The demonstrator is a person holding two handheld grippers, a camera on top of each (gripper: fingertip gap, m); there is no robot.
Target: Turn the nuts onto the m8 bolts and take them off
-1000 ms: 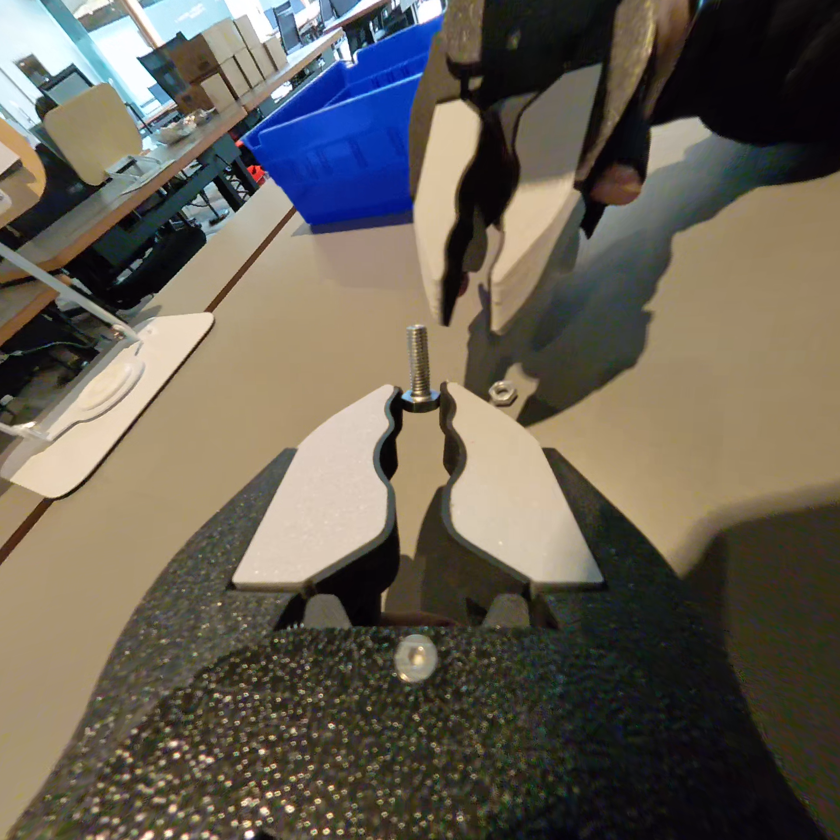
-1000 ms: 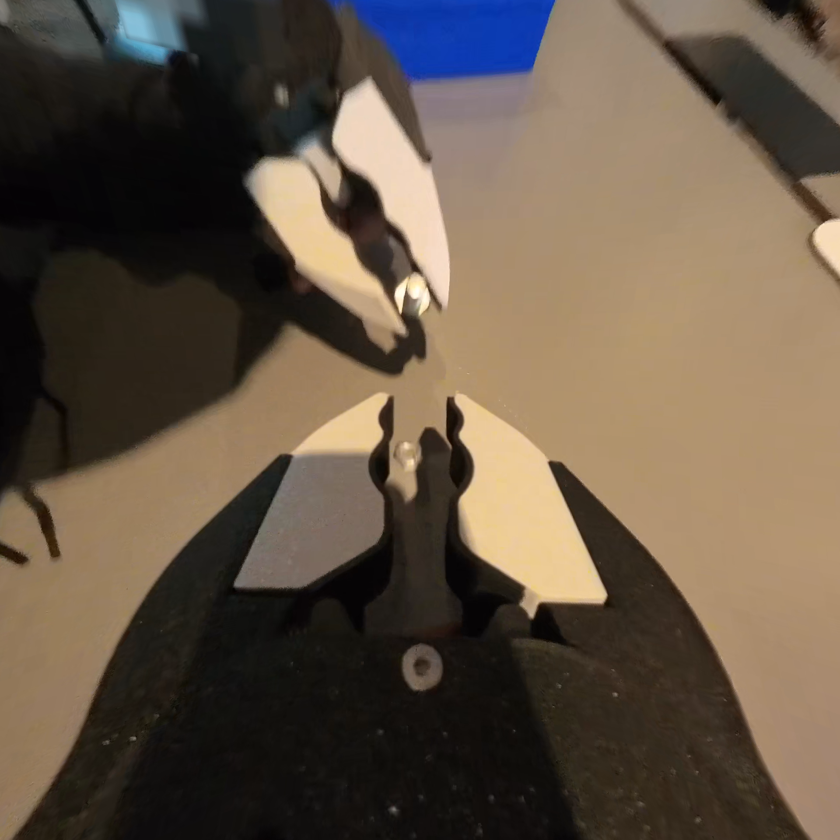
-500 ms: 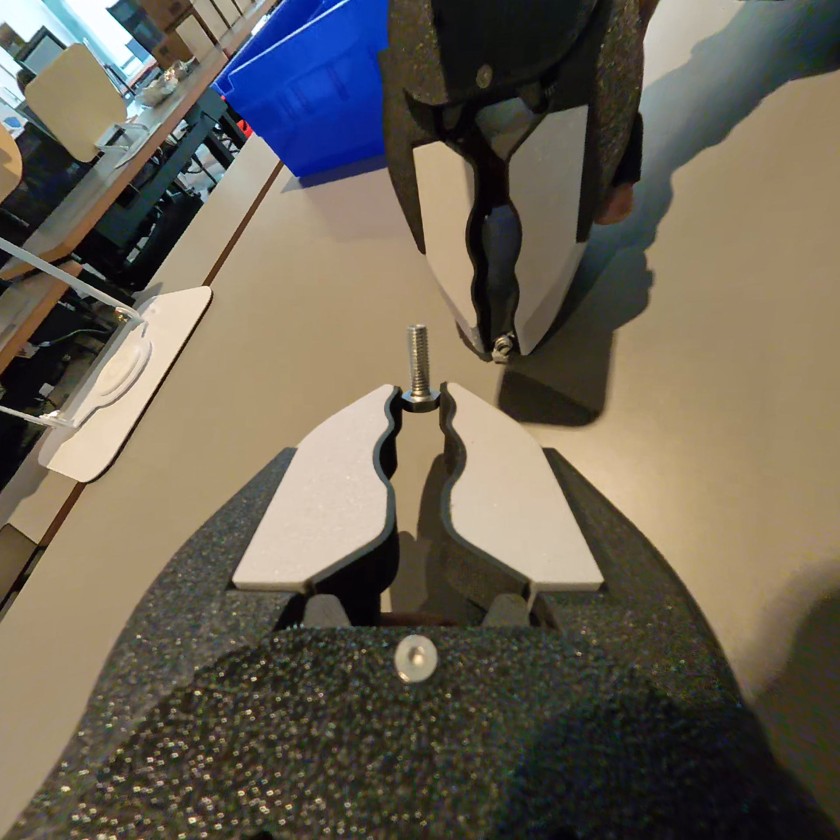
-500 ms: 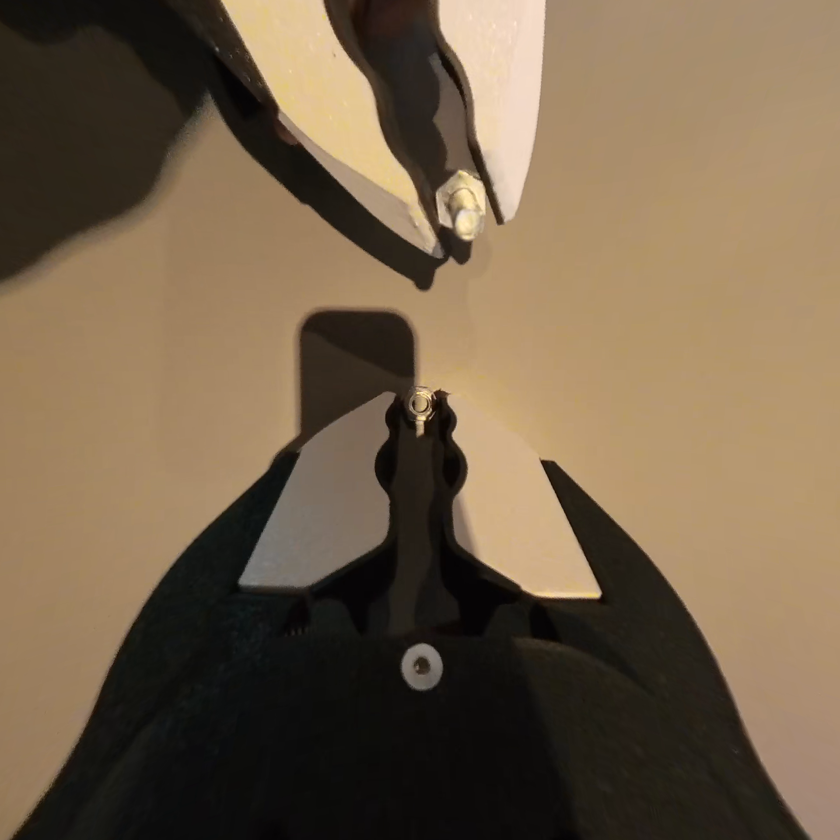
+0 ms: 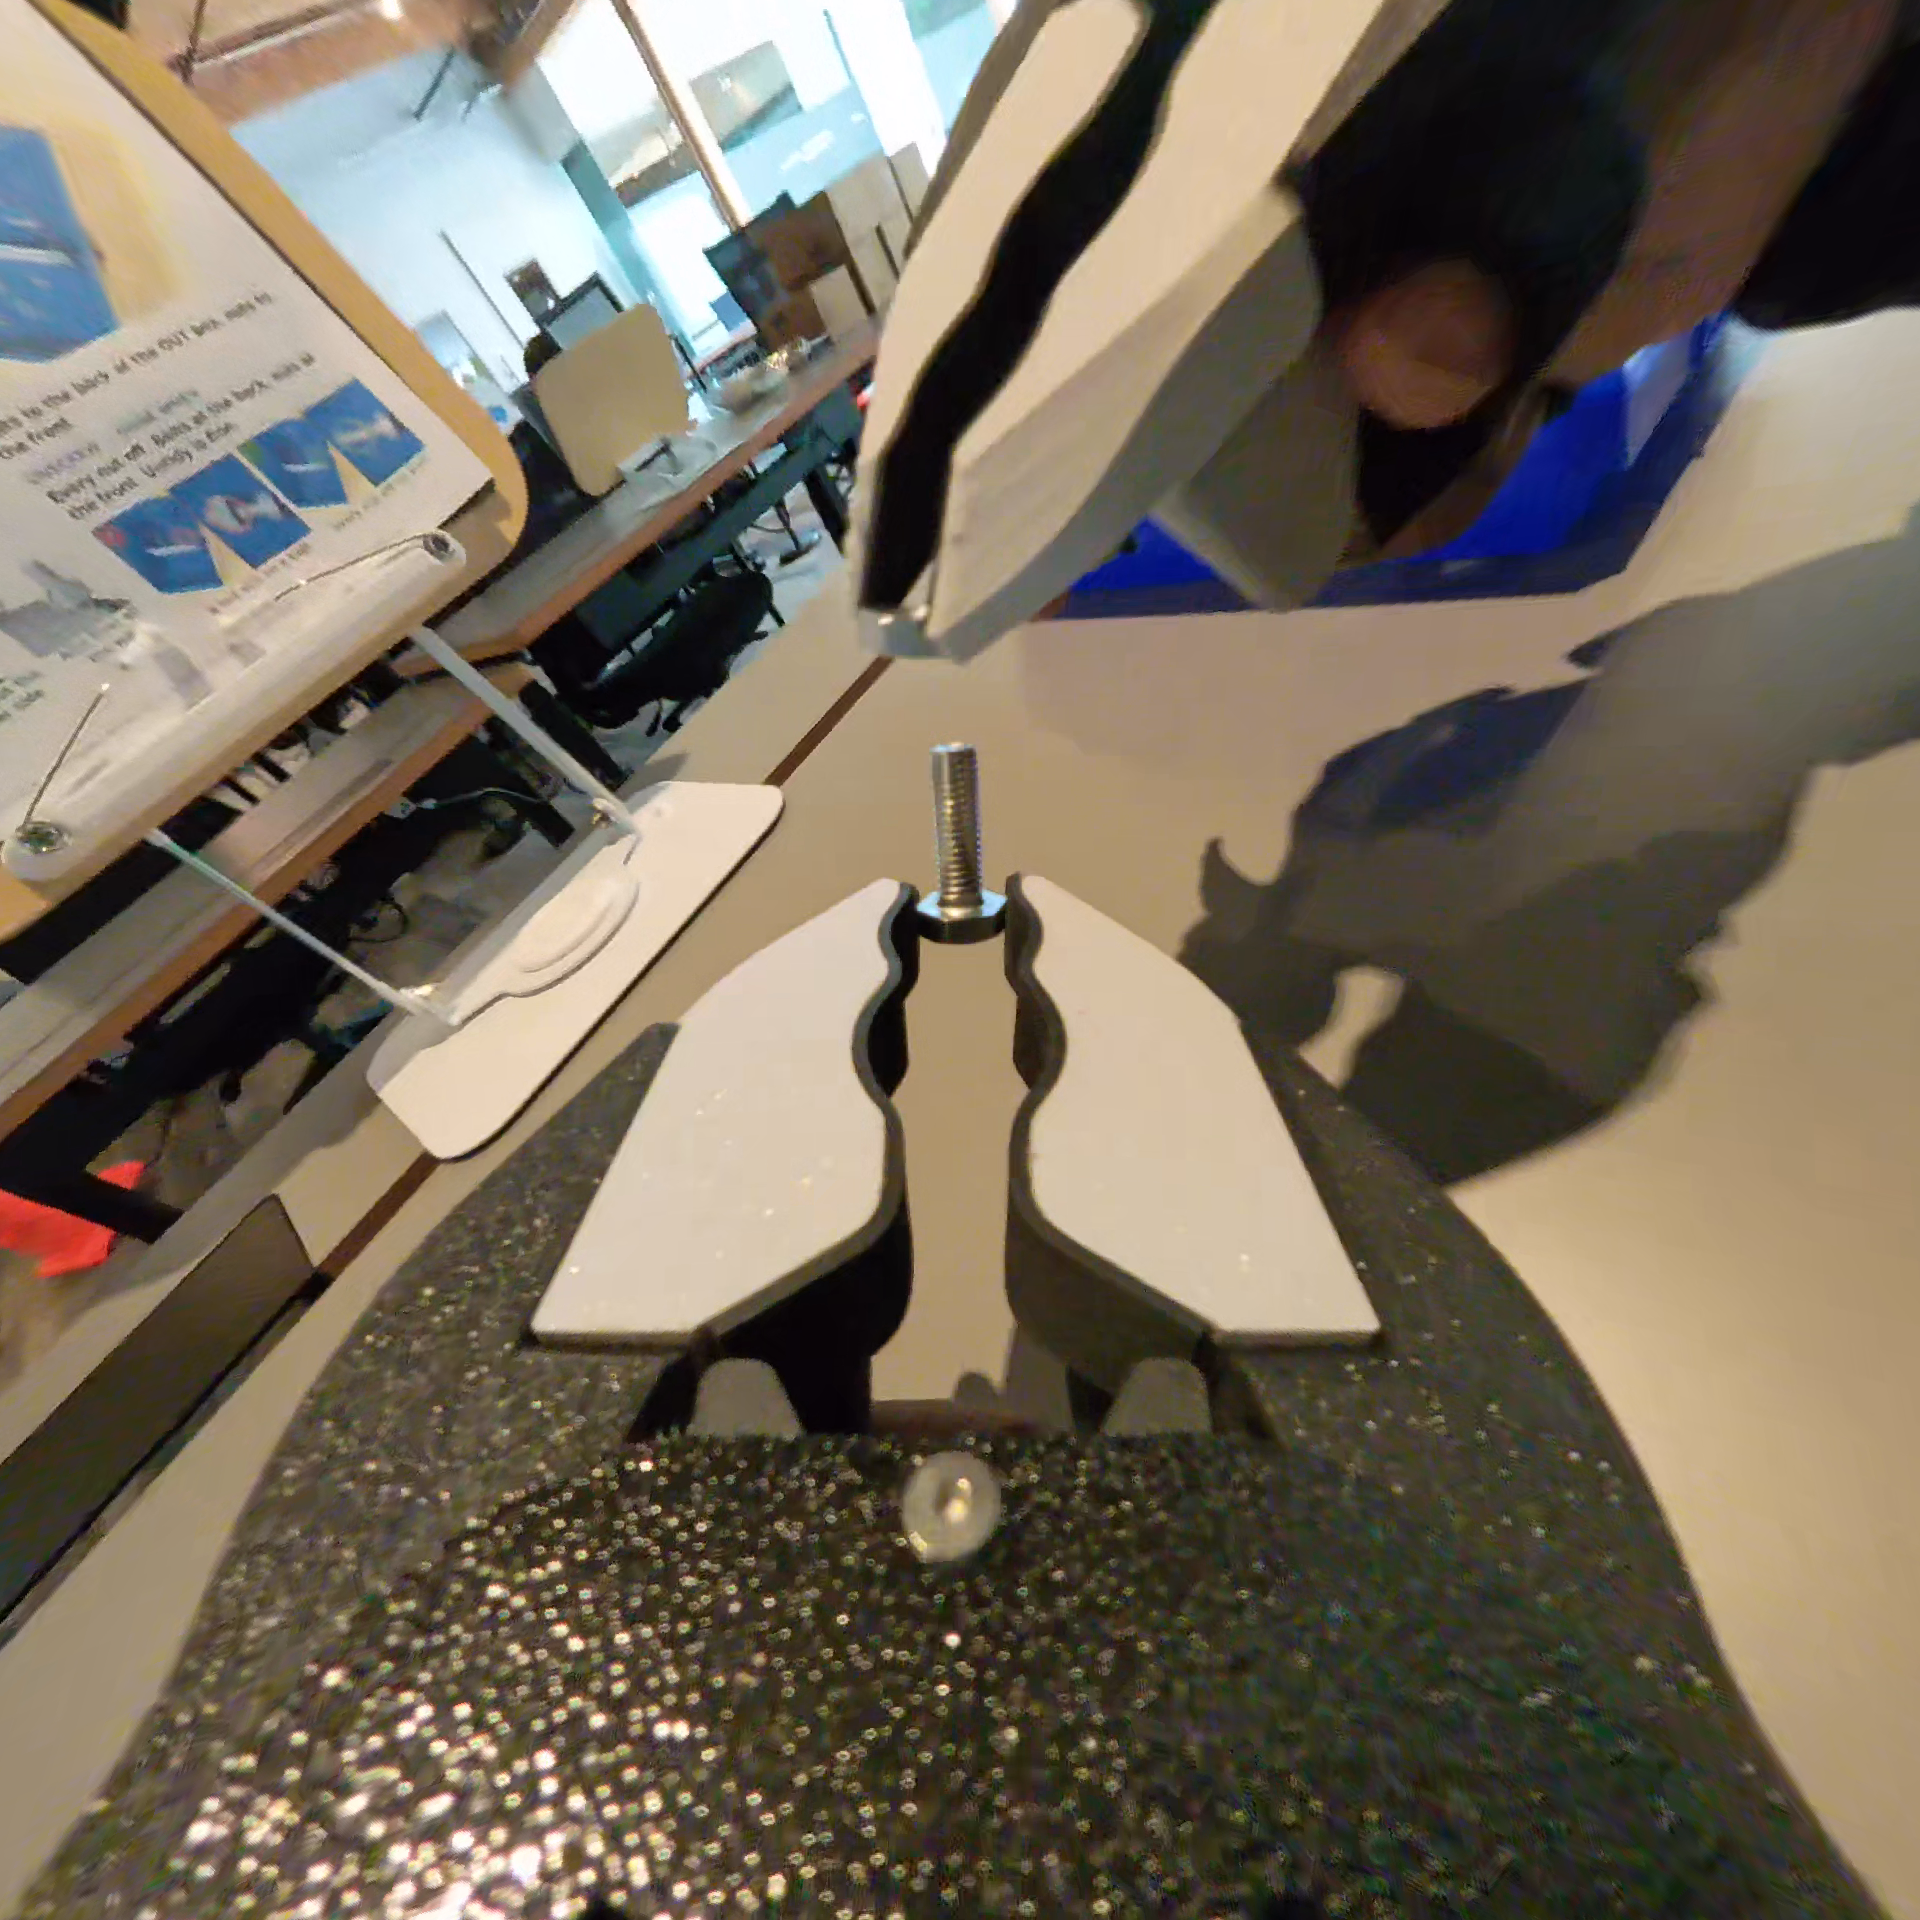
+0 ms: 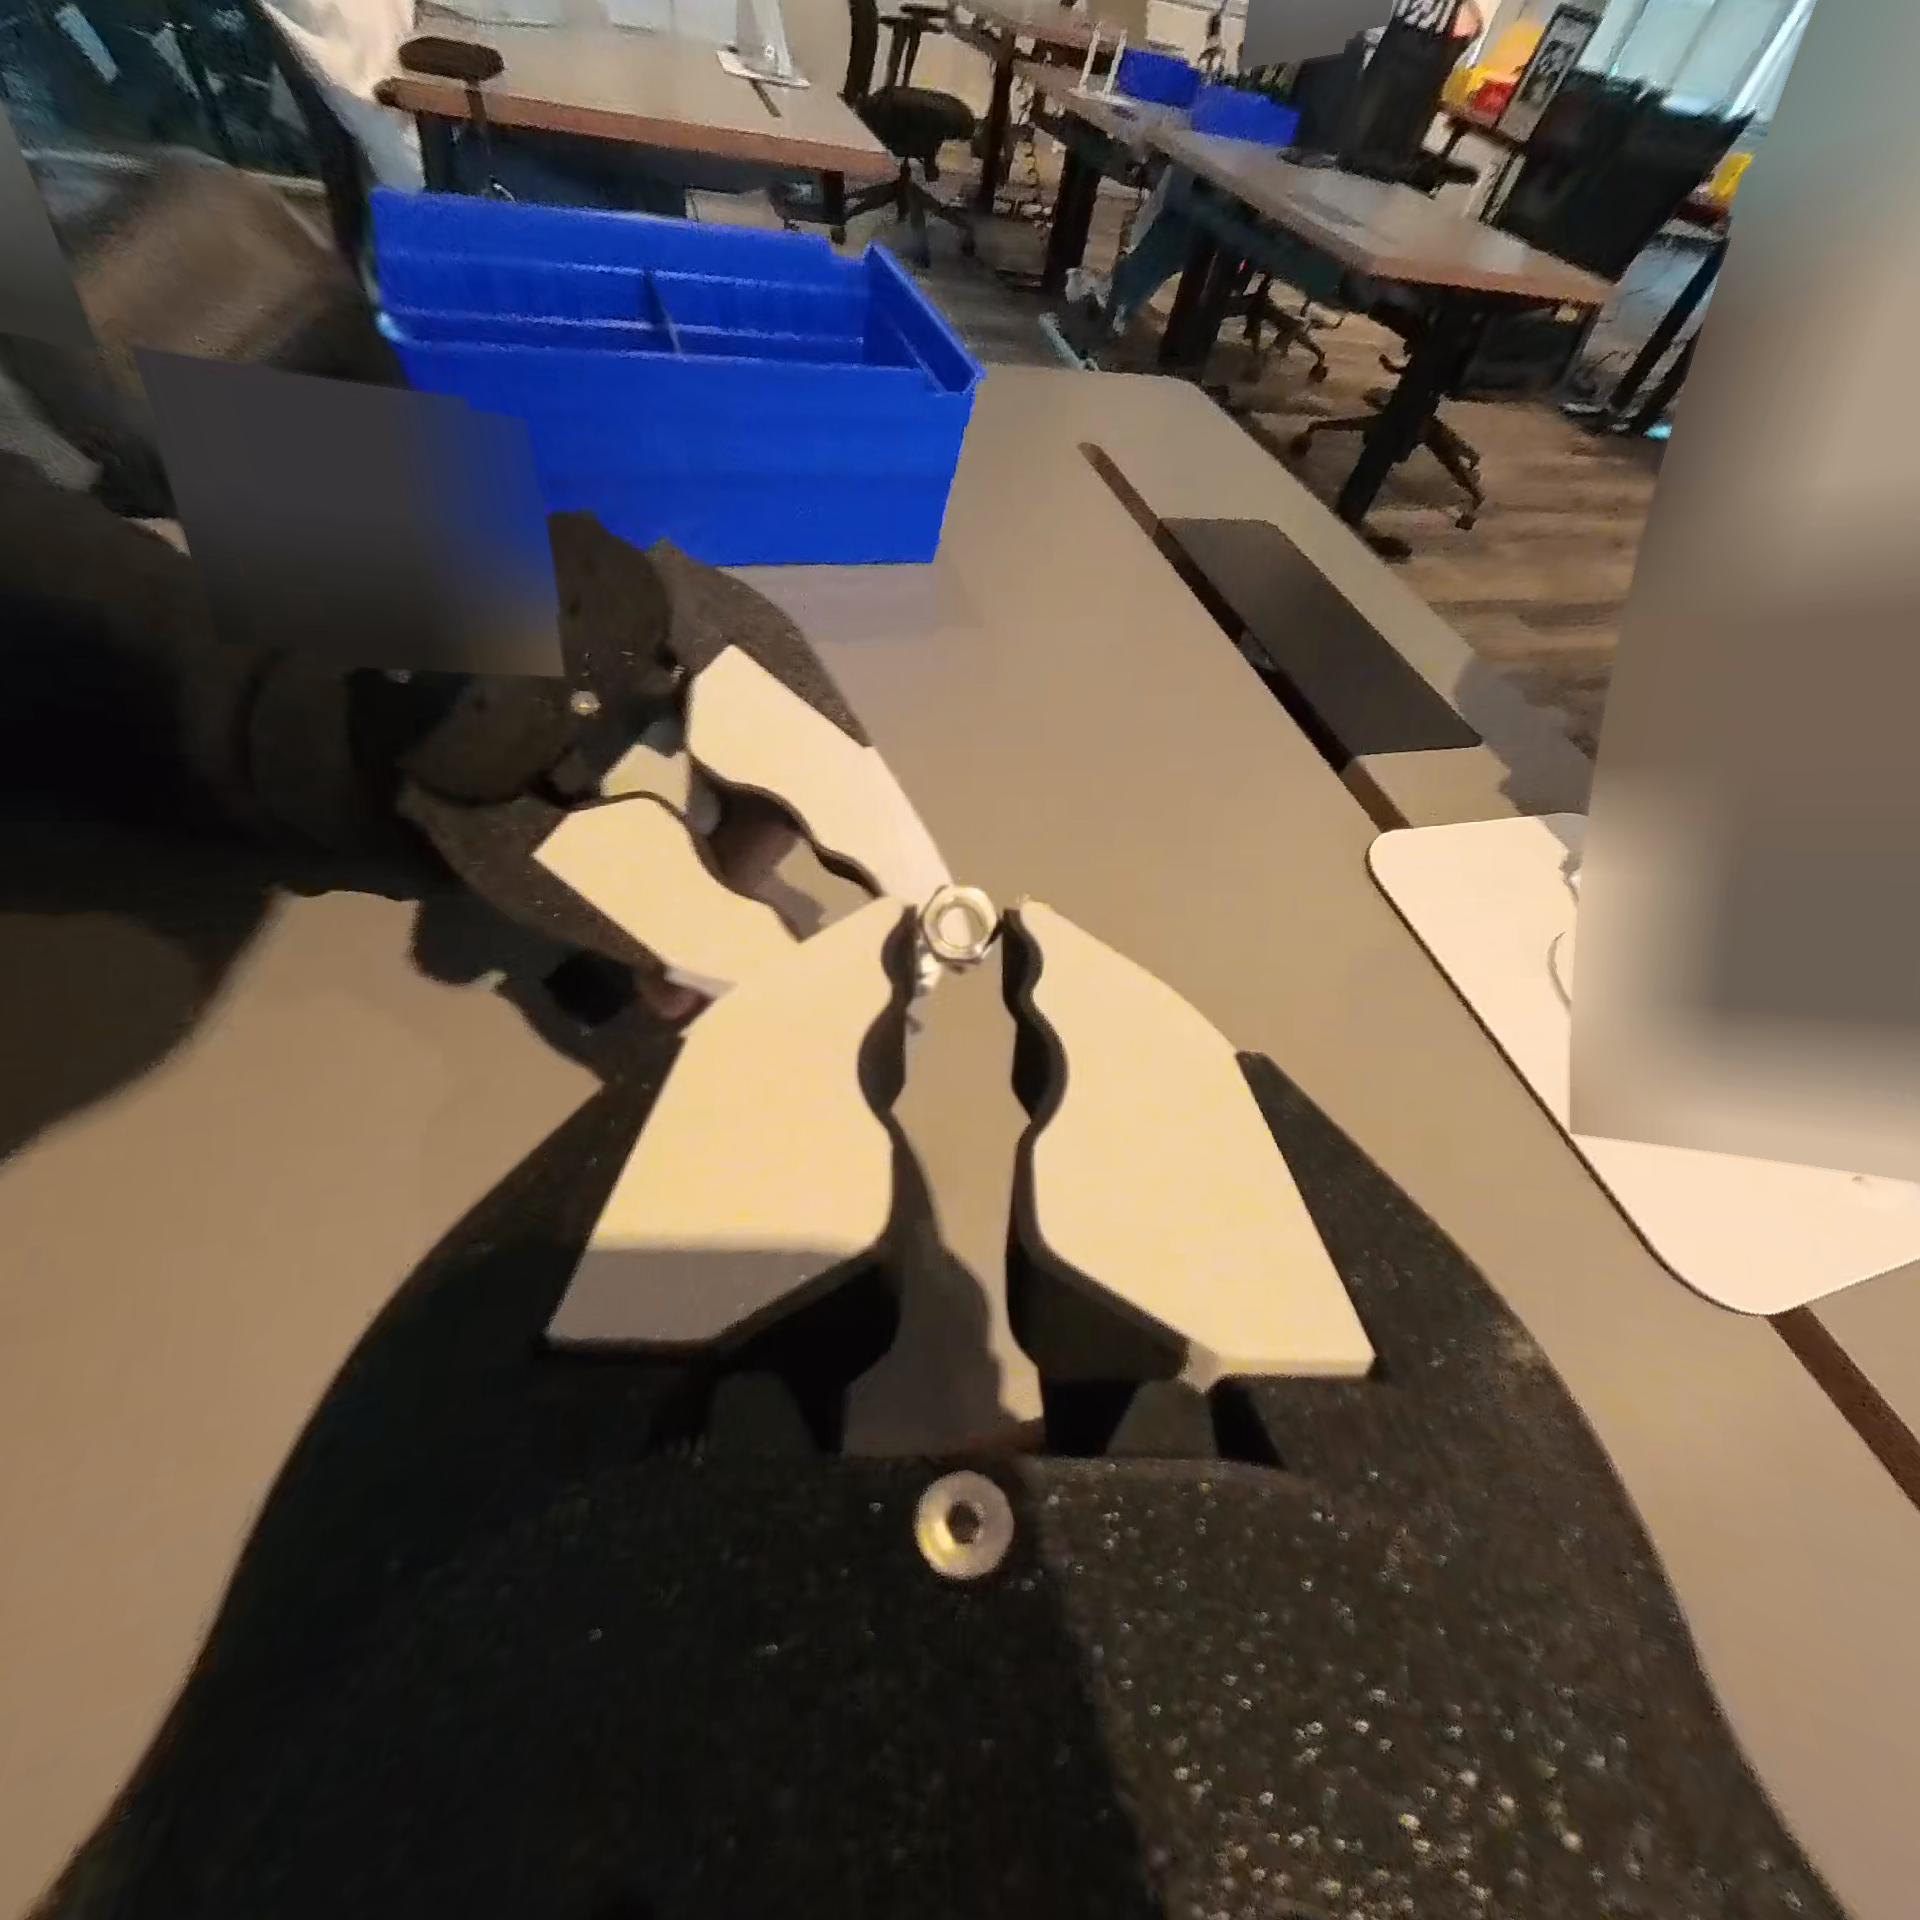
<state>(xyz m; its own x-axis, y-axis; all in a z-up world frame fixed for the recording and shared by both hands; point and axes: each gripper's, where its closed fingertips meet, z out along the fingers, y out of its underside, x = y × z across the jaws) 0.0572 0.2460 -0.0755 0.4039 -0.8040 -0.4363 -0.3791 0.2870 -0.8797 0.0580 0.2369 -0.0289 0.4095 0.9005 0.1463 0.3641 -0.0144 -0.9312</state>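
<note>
1. The bolt (image 5: 954,831) stands upright with its threaded shank pointing up, its hex head pinched between the tips of the left gripper (image 5: 959,920), whose fingers (image 5: 758,1122) are closed on the head alone.
2. The nut (image 6: 958,922) sits at the very tips of the right gripper (image 6: 958,927), squeezed between its two fingers (image 6: 1164,1164) with its bore facing the camera.
3. In the left wrist view the right gripper (image 5: 904,623) hangs above and slightly left of the bolt's top, tips pointing down; a sliver of bright metal shows at those tips, clear of the thread end.
4. In the right wrist view the left gripper (image 6: 883,894) comes in from the left, its tips lying just behind the nut; the bolt itself is hidden there.
5. The grey bench (image 5: 1558,1403) lies beneath both tools, and whether the bolt head touches it cannot be told.
6. A blue bin (image 6: 675,416) stands at the far end of the bench, well apart from the grippers.
7. A white flat stand base (image 5: 582,997) rests on the bench to the left of the left gripper.
</note>
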